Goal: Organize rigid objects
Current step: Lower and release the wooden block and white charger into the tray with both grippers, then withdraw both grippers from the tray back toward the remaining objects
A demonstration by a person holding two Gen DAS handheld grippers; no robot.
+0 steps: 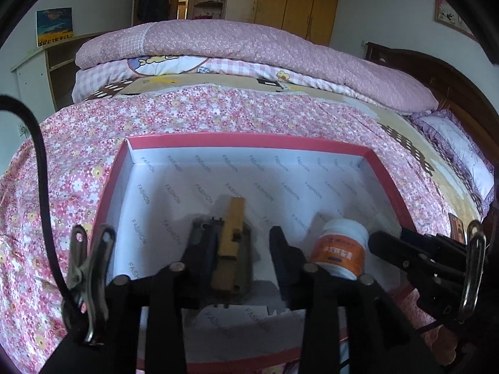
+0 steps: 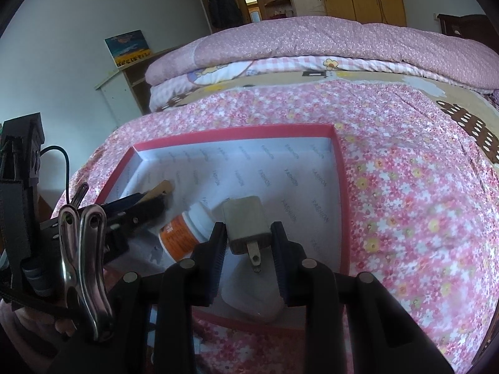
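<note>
My left tongs (image 1: 240,246) are spread around the wooden block (image 1: 232,233) in the box (image 1: 249,140). My right tongs (image 2: 249,240) pinch the charger plug (image 2: 246,221); I'd lower it gently beside the pill bottle (image 2: 187,230).

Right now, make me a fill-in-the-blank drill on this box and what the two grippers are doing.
The box with the pink rim sits on a ____.
The right gripper holds a ____ plug between its fingers.
The bottle with the orange label has a ____ cap.
The wooden piece sits between the ____ gripper's fingers.

Missing: bed; white; white; left
</note>
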